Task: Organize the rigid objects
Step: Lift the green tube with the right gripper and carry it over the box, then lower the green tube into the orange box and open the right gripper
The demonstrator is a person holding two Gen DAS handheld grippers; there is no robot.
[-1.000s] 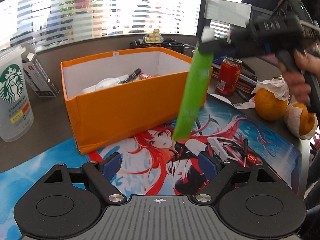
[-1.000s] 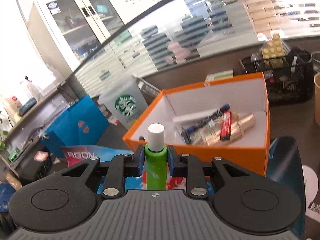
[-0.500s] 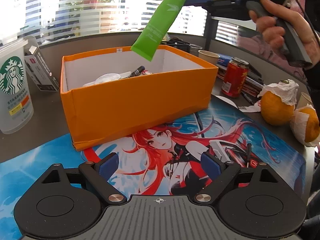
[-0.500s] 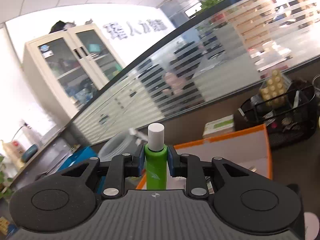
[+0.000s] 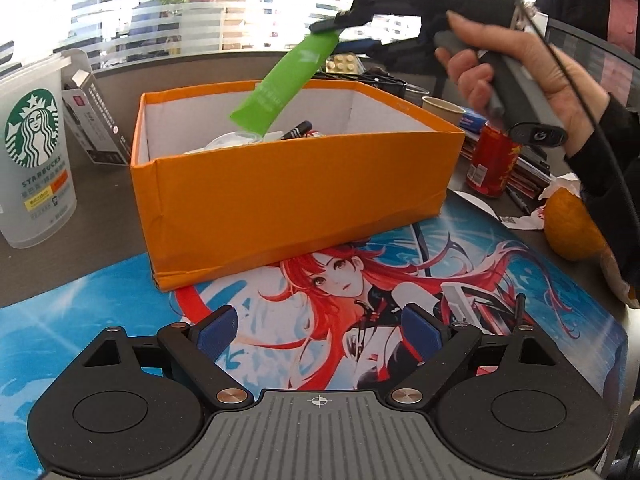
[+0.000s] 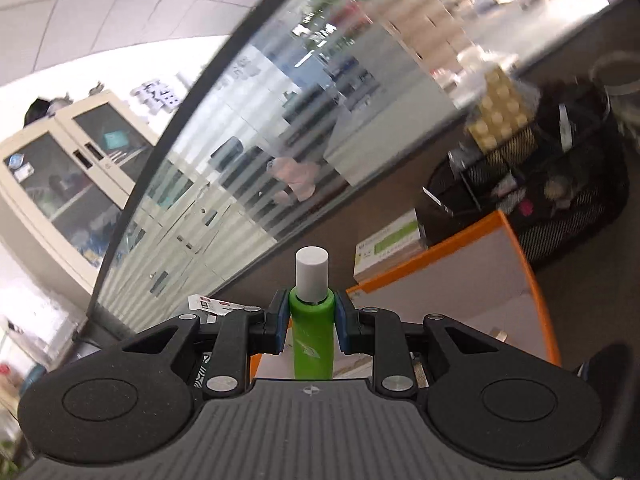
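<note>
My right gripper (image 6: 311, 320) is shut on a green tube with a white cap (image 6: 312, 330). In the left wrist view the right gripper (image 5: 340, 28) holds the tube (image 5: 282, 84) tilted, its flat end hanging inside the open orange box (image 5: 296, 196). The box holds a black marker (image 5: 297, 130) and other small items. My left gripper (image 5: 318, 330) is open and empty, low over the anime desk mat (image 5: 500, 280) in front of the box.
A Starbucks cup (image 5: 34, 164) and a small carton (image 5: 94, 120) stand left of the box. A red can (image 5: 494, 160), a paper cup (image 5: 442, 108) and an orange (image 5: 574, 228) are to the right. A black mesh organizer (image 6: 536, 196) sits behind the box.
My right gripper carried the green tube up from in front of the box, over its rim, and now lowers its end into the box. My left gripper stayed open and nearly still.
</note>
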